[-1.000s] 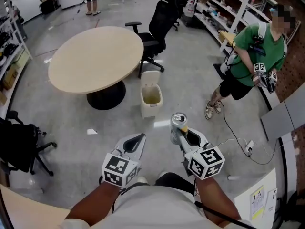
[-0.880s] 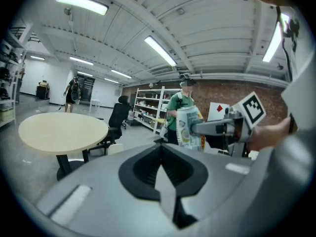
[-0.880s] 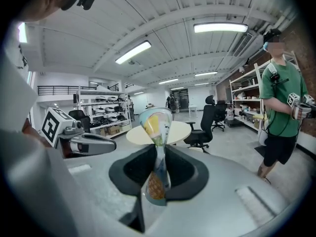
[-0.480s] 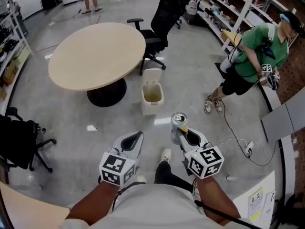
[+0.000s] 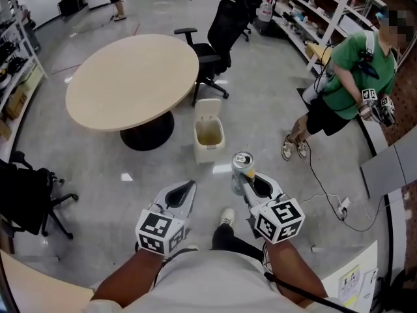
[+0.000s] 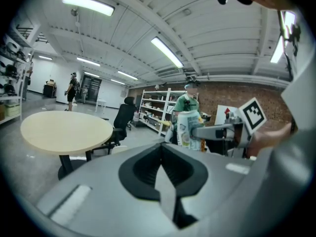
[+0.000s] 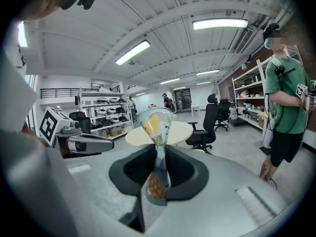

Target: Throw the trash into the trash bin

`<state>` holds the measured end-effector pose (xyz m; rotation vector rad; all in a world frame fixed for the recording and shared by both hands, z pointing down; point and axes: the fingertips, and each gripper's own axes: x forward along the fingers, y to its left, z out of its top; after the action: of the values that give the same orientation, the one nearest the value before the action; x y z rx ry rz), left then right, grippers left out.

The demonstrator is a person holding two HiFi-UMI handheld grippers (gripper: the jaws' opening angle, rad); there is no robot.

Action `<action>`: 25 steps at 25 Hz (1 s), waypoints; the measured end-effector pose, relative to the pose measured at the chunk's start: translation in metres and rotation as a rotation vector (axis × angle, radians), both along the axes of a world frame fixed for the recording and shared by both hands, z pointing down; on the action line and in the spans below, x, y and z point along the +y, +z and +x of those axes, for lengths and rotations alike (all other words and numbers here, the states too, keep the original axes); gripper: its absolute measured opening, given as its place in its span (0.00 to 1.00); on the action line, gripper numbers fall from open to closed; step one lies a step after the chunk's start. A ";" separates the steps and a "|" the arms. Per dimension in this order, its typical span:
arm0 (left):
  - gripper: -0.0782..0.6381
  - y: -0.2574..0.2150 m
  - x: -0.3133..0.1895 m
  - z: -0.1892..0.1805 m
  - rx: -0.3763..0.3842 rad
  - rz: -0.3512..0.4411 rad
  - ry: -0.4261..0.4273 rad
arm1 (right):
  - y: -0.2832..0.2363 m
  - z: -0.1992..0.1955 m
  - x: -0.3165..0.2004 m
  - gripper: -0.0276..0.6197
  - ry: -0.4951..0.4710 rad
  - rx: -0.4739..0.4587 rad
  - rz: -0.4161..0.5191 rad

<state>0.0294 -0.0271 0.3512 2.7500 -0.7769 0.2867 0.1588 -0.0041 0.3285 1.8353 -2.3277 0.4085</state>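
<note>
My right gripper (image 5: 242, 180) pinches the one can (image 5: 243, 164) at its crushed waist, fingers narrow on it; the can stands upright, its top above my fingertips, its bottom down in the throat between them; my left gripper (image 5: 186, 191) has its jaws pressed together with nothing between; one open trash bin (image 5: 207, 150) stands on the floor (image 5: 130, 168) ahead of the can, well apart, just beside the right edge of the one round table (image 5: 130, 77).
</note>
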 end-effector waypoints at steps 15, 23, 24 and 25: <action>0.12 0.005 -0.060 0.064 -0.029 -0.010 -0.009 | 0.007 0.066 -0.065 0.14 -0.010 -0.022 -0.008; 0.12 0.000 -0.096 0.105 -0.055 -0.007 -0.026 | 0.007 0.104 -0.106 0.14 -0.049 -0.032 -0.023; 0.12 -0.001 -0.099 0.110 -0.059 -0.008 -0.027 | 0.008 0.109 -0.111 0.14 -0.054 -0.034 -0.026; 0.12 0.000 -0.103 0.115 -0.065 -0.009 -0.028 | 0.009 0.114 -0.116 0.14 -0.059 -0.037 -0.028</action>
<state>0.1446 -0.1297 0.3513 2.7309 -0.8274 0.3749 0.2725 -0.1200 0.3377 1.7560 -2.3815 0.4683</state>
